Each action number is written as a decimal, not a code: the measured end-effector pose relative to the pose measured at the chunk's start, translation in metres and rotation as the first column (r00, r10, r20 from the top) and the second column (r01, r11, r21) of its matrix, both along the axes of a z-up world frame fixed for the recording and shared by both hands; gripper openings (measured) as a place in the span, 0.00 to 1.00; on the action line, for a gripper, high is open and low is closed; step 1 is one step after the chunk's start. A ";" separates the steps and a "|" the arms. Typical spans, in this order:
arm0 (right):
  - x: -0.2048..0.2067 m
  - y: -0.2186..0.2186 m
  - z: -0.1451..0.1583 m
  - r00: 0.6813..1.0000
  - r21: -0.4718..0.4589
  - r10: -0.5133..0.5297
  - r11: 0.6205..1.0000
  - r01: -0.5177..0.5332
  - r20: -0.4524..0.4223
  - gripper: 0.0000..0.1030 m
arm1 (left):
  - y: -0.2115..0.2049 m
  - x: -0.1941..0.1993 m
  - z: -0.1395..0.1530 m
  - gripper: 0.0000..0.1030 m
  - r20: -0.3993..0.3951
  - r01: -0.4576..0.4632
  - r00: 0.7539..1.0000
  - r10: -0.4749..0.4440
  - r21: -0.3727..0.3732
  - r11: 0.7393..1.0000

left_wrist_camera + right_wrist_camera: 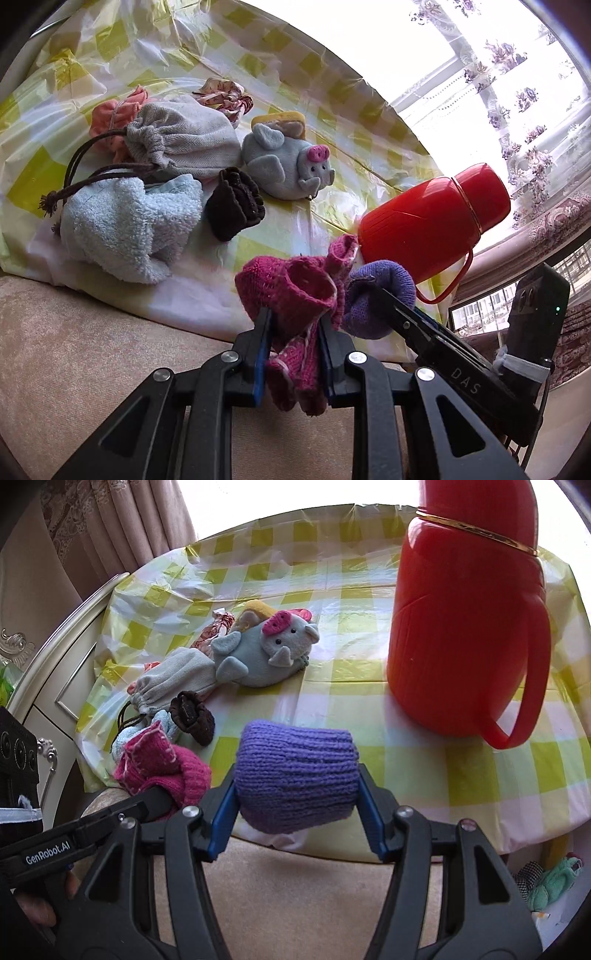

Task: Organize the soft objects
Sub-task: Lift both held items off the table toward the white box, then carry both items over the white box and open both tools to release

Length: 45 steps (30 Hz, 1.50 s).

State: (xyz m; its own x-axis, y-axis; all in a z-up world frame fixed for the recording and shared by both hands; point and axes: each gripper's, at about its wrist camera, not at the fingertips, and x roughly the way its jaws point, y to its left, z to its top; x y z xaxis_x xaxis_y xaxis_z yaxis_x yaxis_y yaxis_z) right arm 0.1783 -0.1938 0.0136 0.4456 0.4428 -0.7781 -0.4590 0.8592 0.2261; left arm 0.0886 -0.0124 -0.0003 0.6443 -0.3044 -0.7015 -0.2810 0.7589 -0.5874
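Left gripper (295, 332) pinches pink knit (291, 291); right gripper (295, 805) clamps purple knit (295, 775) — both just above near edge of table (369, 664). Judgement: lower each beside towel (125, 229) and pouch (184, 136) — steer clear of red flask (465, 627), release only once resting.

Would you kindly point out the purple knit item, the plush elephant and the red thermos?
purple knit item (297, 775): right wrist view, middle of its ribbed front.
plush elephant (280, 164): left wrist view, on its grey body.
red thermos (461, 627): right wrist view, on its red body.
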 end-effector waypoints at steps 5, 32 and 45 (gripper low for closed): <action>-0.012 -0.028 0.005 0.999 -0.019 -0.038 0.999 0.038 0.018 0.60 | -0.021 0.000 0.007 0.23 0.018 0.050 0.999 -0.051 0.031 0.998; -0.019 -0.251 0.014 0.880 -0.107 -0.473 0.874 0.474 0.035 0.60 | -0.205 0.051 0.034 0.23 0.102 0.506 0.854 -0.511 0.074 0.859; -0.010 -0.275 0.016 0.850 -0.111 -0.524 0.842 0.527 0.059 0.64 | -0.252 0.070 0.022 0.52 0.064 0.593 0.801 -0.595 0.053 0.803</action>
State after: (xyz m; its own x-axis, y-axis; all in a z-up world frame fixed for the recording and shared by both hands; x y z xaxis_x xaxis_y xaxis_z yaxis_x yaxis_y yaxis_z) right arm 0.1679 -0.4687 0.0297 0.6054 0.0423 -0.7948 0.0649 0.9926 0.1023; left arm 0.1584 -0.2648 0.0217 0.3938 -0.6253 -0.6737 0.2738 0.7795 -0.5634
